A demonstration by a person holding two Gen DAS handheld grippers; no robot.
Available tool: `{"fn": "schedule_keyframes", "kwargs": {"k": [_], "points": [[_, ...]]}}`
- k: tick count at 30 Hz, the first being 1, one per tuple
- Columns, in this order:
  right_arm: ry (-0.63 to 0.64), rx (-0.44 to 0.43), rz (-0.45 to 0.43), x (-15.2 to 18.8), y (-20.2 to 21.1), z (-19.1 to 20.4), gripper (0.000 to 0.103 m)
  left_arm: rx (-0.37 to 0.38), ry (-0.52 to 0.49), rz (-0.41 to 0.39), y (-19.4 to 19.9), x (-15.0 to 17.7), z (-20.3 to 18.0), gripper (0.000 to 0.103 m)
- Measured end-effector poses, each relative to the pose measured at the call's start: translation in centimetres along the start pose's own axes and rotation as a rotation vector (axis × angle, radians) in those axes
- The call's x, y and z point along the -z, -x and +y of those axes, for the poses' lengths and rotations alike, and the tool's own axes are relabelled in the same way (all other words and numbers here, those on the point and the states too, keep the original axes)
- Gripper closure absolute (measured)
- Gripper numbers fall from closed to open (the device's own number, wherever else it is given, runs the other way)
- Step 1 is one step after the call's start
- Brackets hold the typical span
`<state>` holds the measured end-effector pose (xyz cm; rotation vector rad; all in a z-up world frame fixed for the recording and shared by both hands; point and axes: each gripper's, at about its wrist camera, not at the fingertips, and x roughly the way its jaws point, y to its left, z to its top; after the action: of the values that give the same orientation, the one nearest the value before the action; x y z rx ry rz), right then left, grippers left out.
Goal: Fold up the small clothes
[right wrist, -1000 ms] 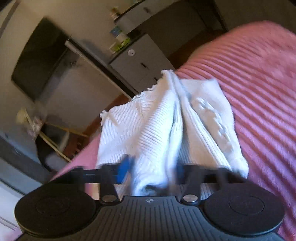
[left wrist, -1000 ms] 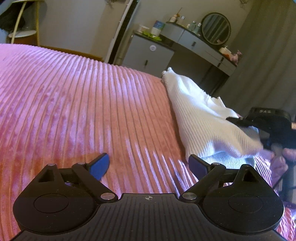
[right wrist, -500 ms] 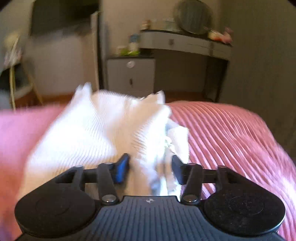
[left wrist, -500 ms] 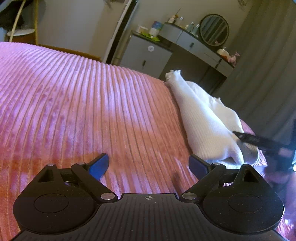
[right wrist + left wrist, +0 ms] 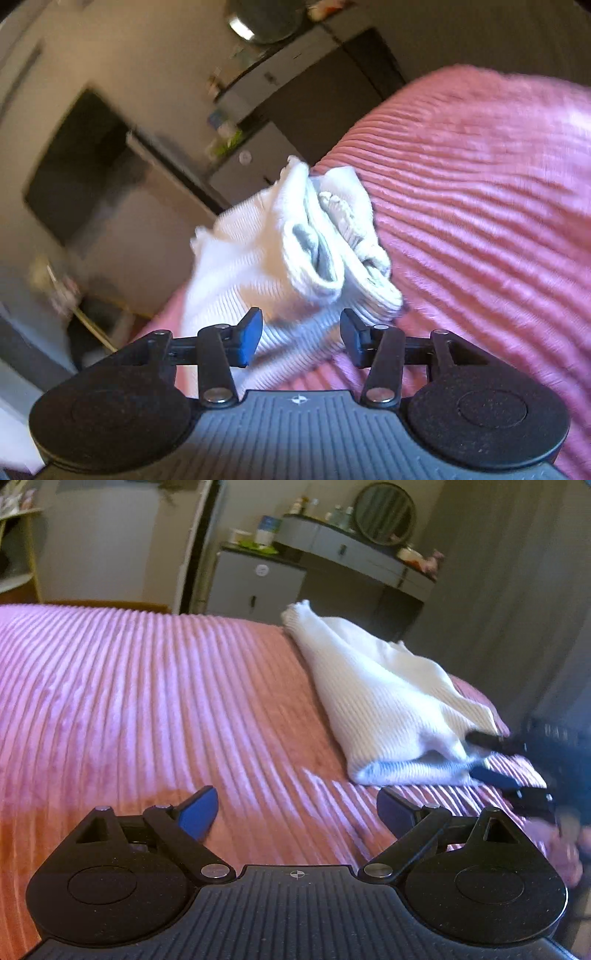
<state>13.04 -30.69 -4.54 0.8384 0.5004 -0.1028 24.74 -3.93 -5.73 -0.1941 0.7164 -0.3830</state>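
Observation:
A white ribbed knit garment (image 5: 388, 701) lies bunched and folded over on the pink ribbed bedspread (image 5: 147, 701), near the bed's far right edge. My left gripper (image 5: 295, 808) is open over bare bedspread, short of the garment and to its left. My right gripper (image 5: 301, 332) sits at the garment's (image 5: 266, 266) near end. Its jaws are closing, with a flap of the cloth lying loosely between them and the pads not pressing on it. In the left wrist view the right gripper (image 5: 491, 757) shows one finger above and one below the garment's edge.
Beyond the bed stand a white cabinet (image 5: 258, 583) and a dresser with a round mirror (image 5: 384, 513). A grey curtain (image 5: 517, 590) hangs at the right. The bed's edge runs just past the garment. A person's hand (image 5: 561, 853) holds the right gripper.
The right gripper's jaws have come apart from the garment and it has drawn back and rolled. The garment went from spread out to a narrower folded bundle. The left gripper shifted slightly.

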Motion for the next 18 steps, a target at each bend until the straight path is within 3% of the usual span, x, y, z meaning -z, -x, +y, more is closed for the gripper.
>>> {"fn": "schedule_keyframes", "kwargs": {"k": [4,5,6,7,9,11,12,13,16,18], "points": [[-0.116,-0.071,-0.002,-0.7,-1.6,-1.0,0.066,-0.002,-0.053,0.005,-0.4,-0.5,-2.0,0.007],[-0.134,-0.071,0.016,-1.0,-2.0,-1.5,0.072,-0.003,-0.086,0.001,-0.6,-0.6,-2.9,0.007],[-0.152,-0.078,0.023,-1.0,-2.3,-1.7,0.085,0.000,-0.123,-0.012,-0.7,-0.8,-3.8,0.007],[-0.161,-0.095,0.016,-1.2,-2.4,-1.9,0.090,-0.003,-0.166,-0.032,-0.9,-0.9,-4.8,0.007],[-0.123,-0.098,0.002,-1.5,-2.4,-1.6,0.092,-0.034,-0.245,-0.053,-2.1,-1.0,-6.6,0.007],[-0.055,-0.092,-0.027,-1.7,-2.0,-0.7,0.094,-0.109,-0.319,-0.015,-4.4,-1.1,-8.0,0.011],[-0.038,-0.099,-0.040,-1.9,-1.8,-0.4,0.094,-0.136,-0.339,0.000,-5.3,-1.1,-8.4,0.020],[-0.030,-0.106,-0.050,-2.1,-1.5,-0.4,0.094,-0.145,-0.333,0.012,-5.9,-1.4,-8.4,0.033],[-0.003,-0.101,-0.065,-2.5,-0.9,-0.8,0.095,-0.110,-0.189,0.045,-6.8,-2.5,-6.9,0.052],[0.037,-0.040,-0.044,-2.3,-1.3,-1.5,0.095,-0.081,-0.091,0.081,-7.0,-3.1,-5.4,0.054]]}}
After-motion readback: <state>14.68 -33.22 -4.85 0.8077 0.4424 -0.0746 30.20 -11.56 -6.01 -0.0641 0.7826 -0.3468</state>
